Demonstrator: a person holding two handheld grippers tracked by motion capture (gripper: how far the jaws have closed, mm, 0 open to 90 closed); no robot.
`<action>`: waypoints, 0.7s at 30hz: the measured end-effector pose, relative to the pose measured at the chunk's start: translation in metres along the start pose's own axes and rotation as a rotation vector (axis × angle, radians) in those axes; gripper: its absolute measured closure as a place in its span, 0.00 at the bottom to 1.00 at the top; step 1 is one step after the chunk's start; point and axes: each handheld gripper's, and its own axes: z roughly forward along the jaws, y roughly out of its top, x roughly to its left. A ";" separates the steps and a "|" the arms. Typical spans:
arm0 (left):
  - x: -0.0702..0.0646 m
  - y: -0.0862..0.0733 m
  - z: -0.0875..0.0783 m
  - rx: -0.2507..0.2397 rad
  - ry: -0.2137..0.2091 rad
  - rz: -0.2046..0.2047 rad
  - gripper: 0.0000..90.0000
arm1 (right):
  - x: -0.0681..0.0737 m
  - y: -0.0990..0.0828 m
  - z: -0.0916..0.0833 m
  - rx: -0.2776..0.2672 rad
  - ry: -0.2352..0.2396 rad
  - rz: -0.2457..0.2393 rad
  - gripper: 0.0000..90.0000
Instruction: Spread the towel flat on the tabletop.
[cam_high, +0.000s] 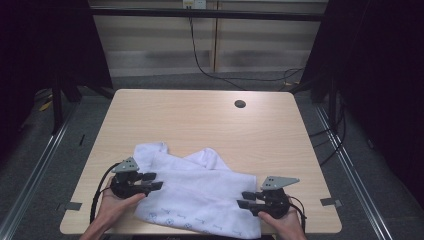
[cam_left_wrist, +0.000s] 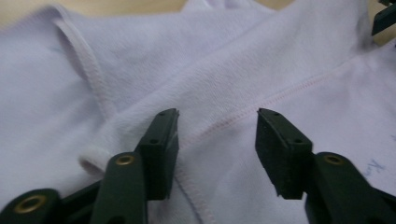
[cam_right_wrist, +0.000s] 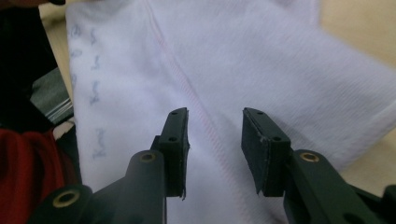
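Between both claws (cam_high: 150, 181) (cam_high: 248, 199), white garment (cam_high: 200, 192), unheld

Dim overall, with black corners left and right in the high view. Brightest on the pale wooden table (cam_high: 200, 120) and the white garment (cam_high: 200, 195), lit softly from above; faint shadows only. No glare. Soft, grainy detail throughout. Blurred, out of focus near the lower edge in both gripper views.
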 end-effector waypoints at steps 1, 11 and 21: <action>-0.001 -0.001 0.000 0.014 0.025 0.016 0.57 | 0.001 -0.003 0.002 0.017 -0.007 -0.005 0.69; -0.009 -0.010 -0.017 0.004 -0.055 0.061 0.99 | 0.008 -0.013 0.004 0.075 0.017 -0.041 1.00; -0.050 -0.038 -0.068 -0.092 -0.192 0.073 0.99 | 0.034 -0.019 -0.031 -0.022 0.062 -0.039 1.00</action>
